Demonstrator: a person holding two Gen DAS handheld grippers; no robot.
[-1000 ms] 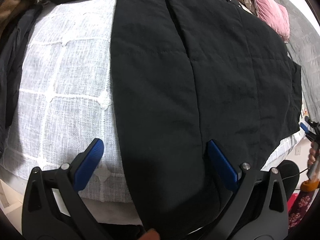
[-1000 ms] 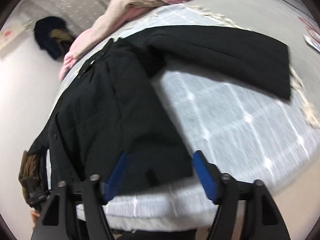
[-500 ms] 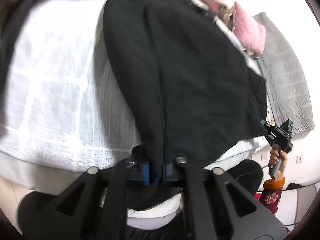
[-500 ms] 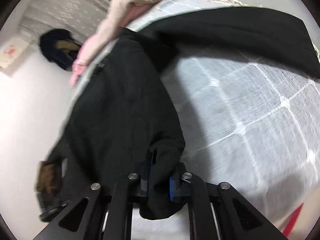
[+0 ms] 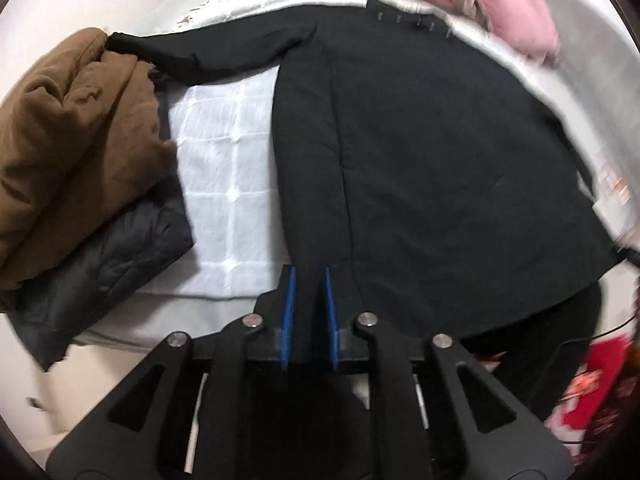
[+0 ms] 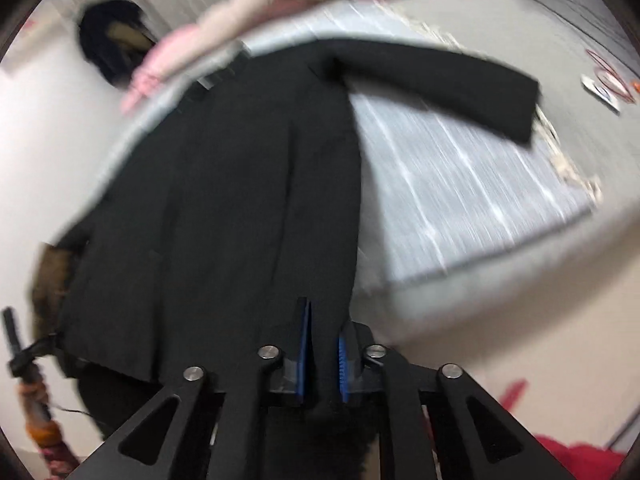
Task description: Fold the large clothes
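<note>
A long black coat [image 5: 432,152] lies spread on a bed with a white checked cover [image 5: 228,168]. My left gripper [image 5: 309,276] is shut on the coat's bottom hem at its left corner. My right gripper [image 6: 322,320] is shut on the hem at the coat's [image 6: 224,208] right corner. One sleeve [image 5: 208,50] stretches out to the far left in the left wrist view. The other sleeve [image 6: 440,80] stretches to the right in the right wrist view. The hem is lifted off the bed edge.
A brown garment [image 5: 68,136] sits on a dark quilted jacket [image 5: 100,264] at the bed's left. Pink and cream clothes [image 5: 480,4] lie past the coat's collar. A dark bundle [image 6: 112,44] lies at the far wall. Red fabric [image 5: 592,384] is on the floor.
Both grippers were open a second ago, then closed on the coat's hem corners. Since then they have lifted and pulled the hem back, and the views have tilted up the bed.
</note>
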